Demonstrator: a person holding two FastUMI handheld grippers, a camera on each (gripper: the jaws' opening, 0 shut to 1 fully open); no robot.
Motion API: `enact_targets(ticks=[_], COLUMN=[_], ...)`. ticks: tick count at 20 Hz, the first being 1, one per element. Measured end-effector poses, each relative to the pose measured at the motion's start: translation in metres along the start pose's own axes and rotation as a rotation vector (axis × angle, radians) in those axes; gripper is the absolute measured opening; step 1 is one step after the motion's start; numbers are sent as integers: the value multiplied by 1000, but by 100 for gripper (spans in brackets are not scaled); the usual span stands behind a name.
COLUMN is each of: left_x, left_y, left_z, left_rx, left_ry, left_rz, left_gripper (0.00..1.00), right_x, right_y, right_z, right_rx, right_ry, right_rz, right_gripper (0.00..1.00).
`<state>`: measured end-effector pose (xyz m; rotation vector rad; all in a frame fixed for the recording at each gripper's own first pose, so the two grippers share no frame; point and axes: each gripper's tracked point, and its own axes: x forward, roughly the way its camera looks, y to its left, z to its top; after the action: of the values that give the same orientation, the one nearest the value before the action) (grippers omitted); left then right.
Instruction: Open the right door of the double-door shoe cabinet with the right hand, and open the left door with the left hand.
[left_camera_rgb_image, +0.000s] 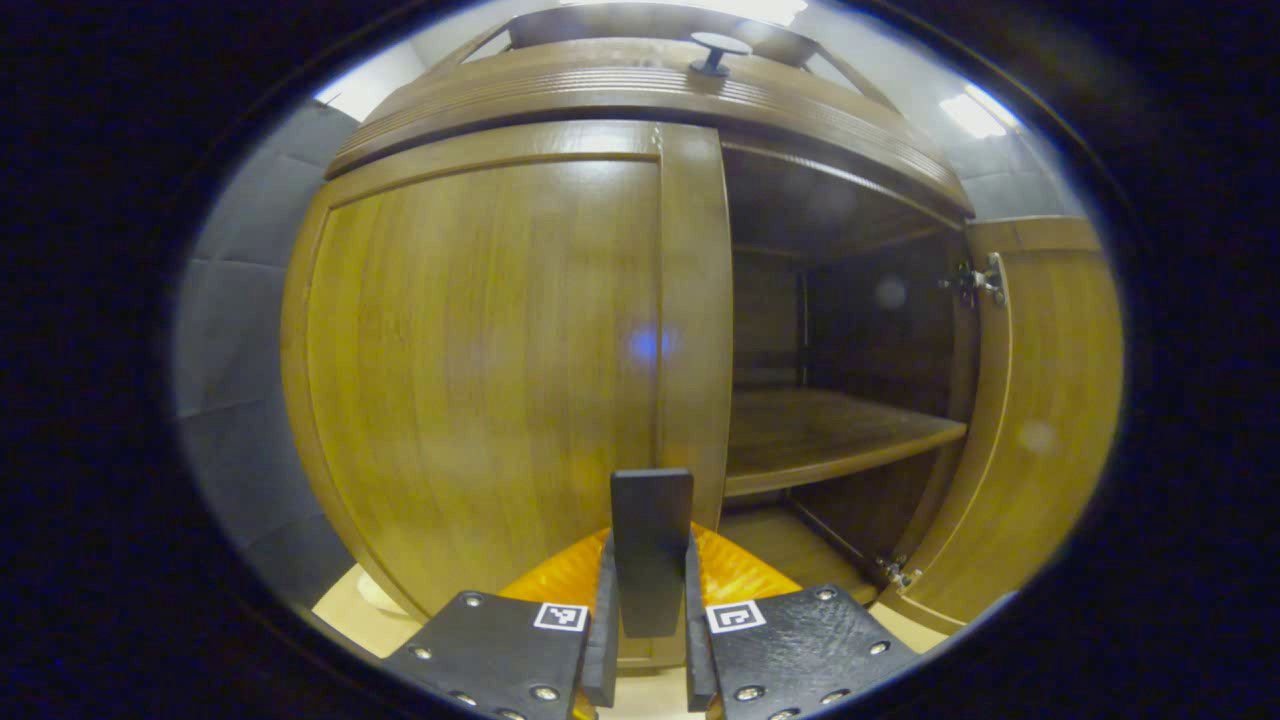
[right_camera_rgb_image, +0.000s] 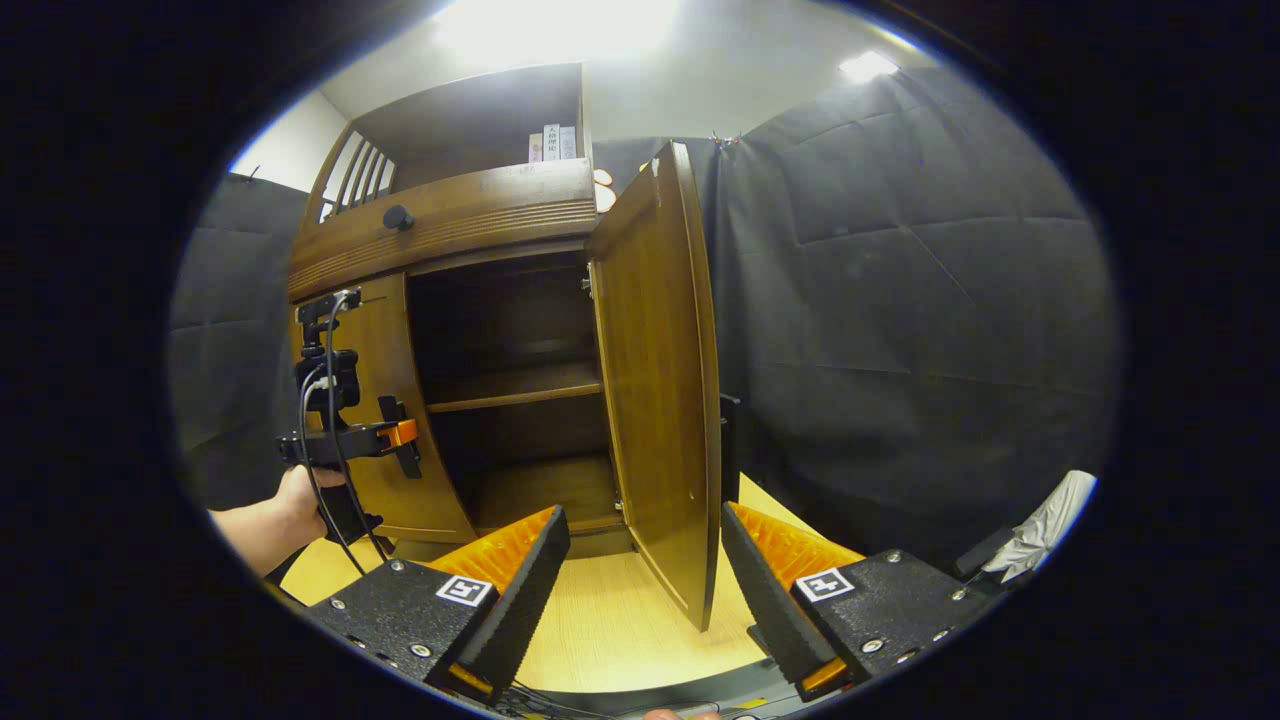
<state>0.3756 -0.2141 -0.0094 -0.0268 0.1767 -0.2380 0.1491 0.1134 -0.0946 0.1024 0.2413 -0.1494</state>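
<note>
The wooden shoe cabinet (left_camera_rgb_image: 640, 90) stands close in front of me. Its left door (left_camera_rgb_image: 480, 360) is closed. My left gripper (left_camera_rgb_image: 650, 620) is shut on that door's dark flat handle (left_camera_rgb_image: 651, 520), which stands upright between the fingers near the door's right edge. The right door (left_camera_rgb_image: 1040, 420) hangs wide open, baring a shelf (left_camera_rgb_image: 820, 430). In the right gripper view, my right gripper (right_camera_rgb_image: 645, 590) is open, its fingers spread either side of the open right door (right_camera_rgb_image: 655, 400) without touching it. The left gripper (right_camera_rgb_image: 345, 440), held by a hand (right_camera_rgb_image: 290, 505), is at the left door (right_camera_rgb_image: 395, 340).
A round dark knob (left_camera_rgb_image: 712, 50) sits on the drawer front above the doors. Black cloth (right_camera_rgb_image: 900, 350) hangs to the right of the cabinet. The floor (right_camera_rgb_image: 620, 620) is light wood. A white cloth (right_camera_rgb_image: 1045, 525) lies at the far right.
</note>
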Motion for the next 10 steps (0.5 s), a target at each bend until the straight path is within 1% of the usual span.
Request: enact_targets(ticks=[1,3,4,5,6,7,8,9,10], left_x=[-3,-4,-3,-3,-3,-5,-6,-10,-13], left_y=[2,4,5,5,4,3,3,4,3], left_z=[-3,-1,-1,-2,-2,-2,-2,-6,-5], left_rx=[7,-21,-17,-10,-7,-12,-16,-16,-12], left_ry=[1,-23,-24,-30,-27,-29,-25,-19,-24], left_rz=[1,-4,-10,-16,-22,-25,-27,-27,-27], left_gripper=[23,24,25,25,18,11,11,11,11], right_x=[2,3,2,1,1,1,2,3,3], right_y=[4,8,9,9,9,10,12,14,16], right_z=[-1,-2,-3,-2,-1,-1,-1,-2,-3], right_rx=[6,21,28,33,34,36,37,38,38], right_ry=[1,3,1,-5,-10,-14,-15,-11,-6], right_rz=[-1,-4,-9,-15,-21,-24,-21,-17,-15], right_gripper=[92,92,94,92,92,94,94,92,94])
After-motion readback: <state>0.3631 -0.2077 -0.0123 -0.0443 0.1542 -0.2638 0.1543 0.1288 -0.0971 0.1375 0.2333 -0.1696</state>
